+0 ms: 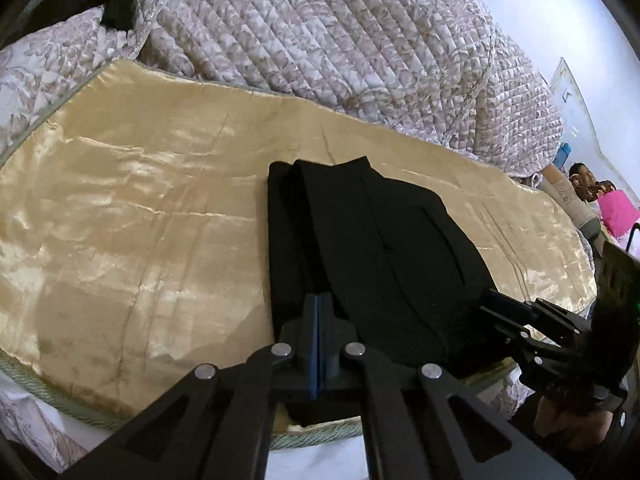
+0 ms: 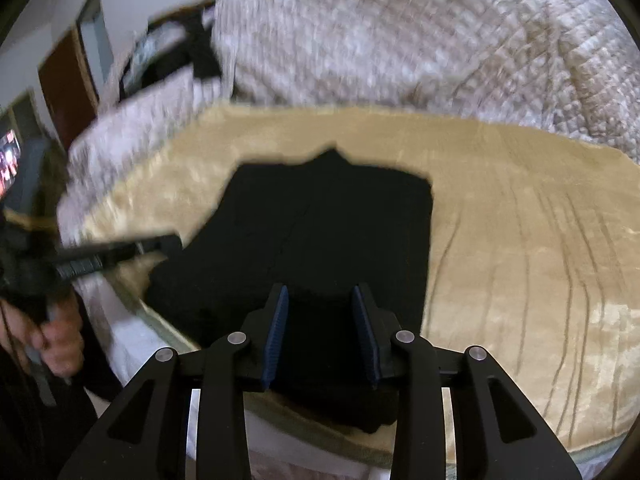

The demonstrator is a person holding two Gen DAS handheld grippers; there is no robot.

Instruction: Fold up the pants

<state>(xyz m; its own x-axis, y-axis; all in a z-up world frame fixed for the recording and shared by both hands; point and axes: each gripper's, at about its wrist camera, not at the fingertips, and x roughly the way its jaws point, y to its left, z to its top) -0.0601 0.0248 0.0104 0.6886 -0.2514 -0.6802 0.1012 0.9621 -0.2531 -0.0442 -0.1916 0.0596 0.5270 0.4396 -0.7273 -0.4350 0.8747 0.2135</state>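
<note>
Black pants (image 1: 372,248) lie folded into a compact stack on a golden satin mat (image 1: 140,220) near its front edge. My left gripper (image 1: 319,300) is shut with its blue pads together, hovering over the near left part of the stack; nothing shows between the pads. In the right wrist view the pants (image 2: 320,224) lie straight ahead, and my right gripper (image 2: 320,300) is open just above their near edge. The right gripper also shows in the left wrist view (image 1: 520,316) at the right side of the pants. The left gripper (image 2: 120,252) shows at the left, blurred.
A quilted floral blanket (image 1: 340,40) is heaped behind the mat. The mat's green-trimmed front edge (image 1: 312,436) lies just below the pants. A person's hand (image 2: 56,340) holds the left gripper. A person in pink (image 1: 600,200) is at the far right.
</note>
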